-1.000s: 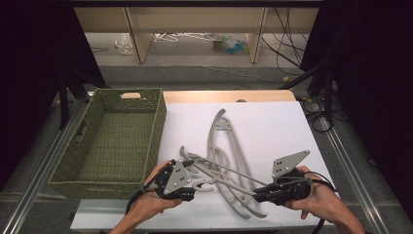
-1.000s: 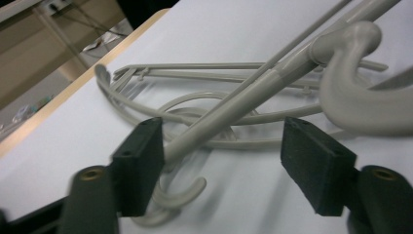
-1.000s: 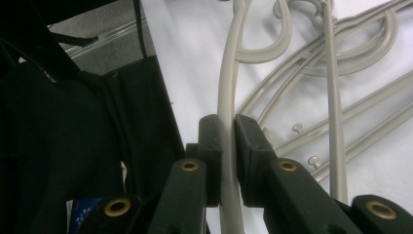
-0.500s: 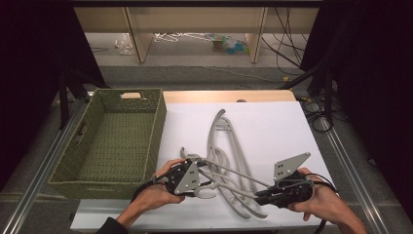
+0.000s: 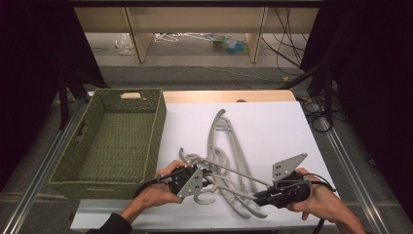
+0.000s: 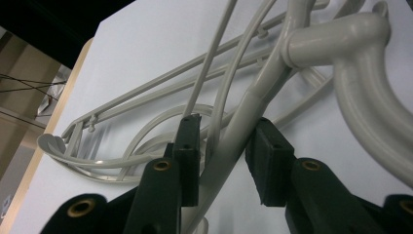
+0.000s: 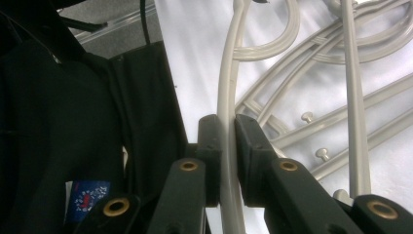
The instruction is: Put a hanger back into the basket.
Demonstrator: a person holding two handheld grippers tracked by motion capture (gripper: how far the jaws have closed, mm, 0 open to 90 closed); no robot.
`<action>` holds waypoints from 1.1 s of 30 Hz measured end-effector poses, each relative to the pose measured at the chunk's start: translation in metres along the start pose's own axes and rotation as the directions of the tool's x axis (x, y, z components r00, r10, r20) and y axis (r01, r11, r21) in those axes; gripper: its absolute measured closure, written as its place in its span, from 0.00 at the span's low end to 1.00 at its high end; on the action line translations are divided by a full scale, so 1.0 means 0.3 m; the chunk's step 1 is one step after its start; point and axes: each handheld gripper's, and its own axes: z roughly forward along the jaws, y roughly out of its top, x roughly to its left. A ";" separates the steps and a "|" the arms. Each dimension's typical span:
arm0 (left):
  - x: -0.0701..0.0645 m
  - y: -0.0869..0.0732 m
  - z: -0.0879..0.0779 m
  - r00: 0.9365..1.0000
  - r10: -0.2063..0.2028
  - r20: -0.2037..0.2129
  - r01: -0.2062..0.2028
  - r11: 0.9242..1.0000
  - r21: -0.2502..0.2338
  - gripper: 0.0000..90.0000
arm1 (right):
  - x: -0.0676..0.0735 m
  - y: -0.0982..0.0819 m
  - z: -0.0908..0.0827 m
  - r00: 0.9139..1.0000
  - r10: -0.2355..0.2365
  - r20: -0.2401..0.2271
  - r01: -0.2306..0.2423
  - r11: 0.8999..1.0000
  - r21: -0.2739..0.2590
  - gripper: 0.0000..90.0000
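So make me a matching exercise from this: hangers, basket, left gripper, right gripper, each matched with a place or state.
Things:
1. hangers
2. basket
3. left gripper
4. right gripper

Places or states:
A. woven green, at the table's left
B. clamped on a thin hanger bar
C. tangled grey pile on the white sheet
D. around a thick hanger stem, one pad apart from it

Pairs: 1-C, 2-A, 3-D, 4-B

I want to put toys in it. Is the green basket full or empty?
Empty. The green woven basket shows only its bare woven floor; the grey plastic hangers lie beside it on the white table.
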 end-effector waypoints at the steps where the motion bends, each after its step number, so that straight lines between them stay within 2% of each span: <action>1: -0.002 0.005 0.002 1.000 0.023 0.003 -0.023 1.000 0.019 0.76 | 0.000 -0.001 0.002 1.000 0.000 0.006 0.000 1.000 -0.001 0.90; 4: -0.005 0.012 0.005 0.999 0.049 -0.004 -0.049 0.998 0.031 0.78 | -0.006 0.002 -0.001 1.000 -0.009 0.021 0.009 1.000 0.005 0.89; 7: -0.006 0.020 0.007 0.997 0.078 -0.013 -0.077 0.996 0.046 0.81 | -0.013 0.003 -0.012 0.997 -0.025 0.077 0.024 1.000 0.003 0.83; 8: -0.005 0.026 0.008 0.997 0.072 -0.024 -0.071 0.997 0.038 0.81 | -0.013 0.003 -0.018 0.995 -0.020 0.093 0.020 1.000 0.003 0.80; 9: 0.000 0.032 0.005 0.996 0.083 -0.027 -0.081 0.996 0.048 0.82 | -0.017 0.005 -0.025 0.992 -0.026 0.126 0.027 1.000 -0.008 0.75; 12: 0.019 0.049 0.001 0.996 0.084 -0.035 -0.082 0.995 0.061 0.84 | -0.024 0.012 -0.048 0.982 0.014 0.191 -0.004 0.999 -0.052 0.64; 13: 0.025 0.054 0.003 0.996 0.074 -0.039 -0.072 0.996 0.053 0.85 | -0.029 0.013 -0.056 0.976 0.025 0.217 -0.009 0.997 -0.074 0.58; 15: 0.036 0.068 0.001 0.997 0.062 -0.037 -0.060 0.996 0.070 0.86 | -0.035 0.018 -0.069 0.960 0.072 0.272 -0.040 0.992 -0.122 0.52; 17: 0.047 0.082 0.004 0.998 0.039 -0.043 -0.036 0.996 0.076 0.87 | -0.031 0.028 -0.086 0.944 0.088 0.317 -0.043 0.988 -0.145 0.45; 18: 0.056 0.089 0.003 0.998 0.031 -0.049 -0.027 0.996 0.079 0.88 | -0.025 0.040 -0.108 0.921 0.097 0.378 -0.030 0.984 -0.178 0.42; 19: 0.064 0.094 0.001 0.998 0.024 -0.055 -0.019 0.996 0.086 0.88 | -0.025 0.040 -0.108 0.921 0.097 0.378 -0.030 0.984 -0.178 0.41; 20: 0.081 0.099 -0.002 0.998 0.002 -0.065 0.004 0.996 0.092 0.88 | -0.021 0.045 -0.119 0.909 0.103 0.405 -0.023 0.980 -0.198 0.40; 21: 0.093 0.101 -0.004 0.997 -0.026 -0.070 0.032 0.995 0.094 0.88 | -0.014 0.052 -0.139 0.895 0.125 0.428 -0.020 0.970 -0.243 0.38; 23: 0.117 0.100 -0.004 0.995 -0.048 -0.084 0.057 0.992 0.111 0.88 | -0.004 0.060 -0.170 0.894 0.162 0.417 -0.031 0.953 -0.302 0.35; 24: 0.134 0.096 -0.004 0.992 -0.088 -0.089 0.097 0.990 0.106 0.88 | 0.000 0.062 -0.177 0.890 0.163 0.425 -0.027 0.951 -0.308 0.34; 25: 0.148 0.091 -0.006 0.987 -0.130 -0.097 0.139 0.986 0.095 0.88 | 0.006 0.063 -0.184 0.889 0.173 0.424 -0.028 0.944 -0.328 0.33; 26: 0.158 0.088 -0.009 0.981 -0.165 -0.099 0.175 0.980 0.093 0.88 | 0.011 0.063 -0.188 0.893 0.176 0.414 -0.032 0.943 -0.331 0.33; 27: 0.172 0.085 -0.014 0.971 -0.213 -0.105 0.222 0.972 0.079 0.88 | 0.014 0.062 -0.186 0.894 0.180 0.409 -0.038 0.943 -0.331 0.33; 28: 0.187 0.081 -0.022 0.954 -0.277 -0.111 0.285 0.957 0.059 0.88 | 0.018 0.061 -0.177 0.899 0.178 0.399 -0.038 0.941 -0.335 0.33; 29: 0.198 0.079 -0.028 0.944 -0.311 -0.107 0.318 0.947 0.050 0.88 | 0.022 0.057 -0.164 0.902 0.170 0.396 -0.036 0.945 -0.324 0.32; 31: 0.220 0.075 -0.046 0.906 -0.413 -0.097 0.417 0.908 0.032 0.88 | 0.025 0.049 -0.137 0.908 0.169 0.383 -0.045 0.949 -0.314 0.30; 32: 0.230 0.073 -0.056 0.891 -0.444 -0.093 0.448 0.894 0.024 0.88 | 0.025 0.043 -0.120 0.910 0.170 0.379 -0.049 0.950 -0.308 0.30; 33: 0.237 0.072 -0.067 0.870 -0.484 -0.089 0.487 0.873 0.018 0.88 | 0.024 0.036 -0.102 0.913 0.170 0.372 -0.055 0.952 -0.300 0.29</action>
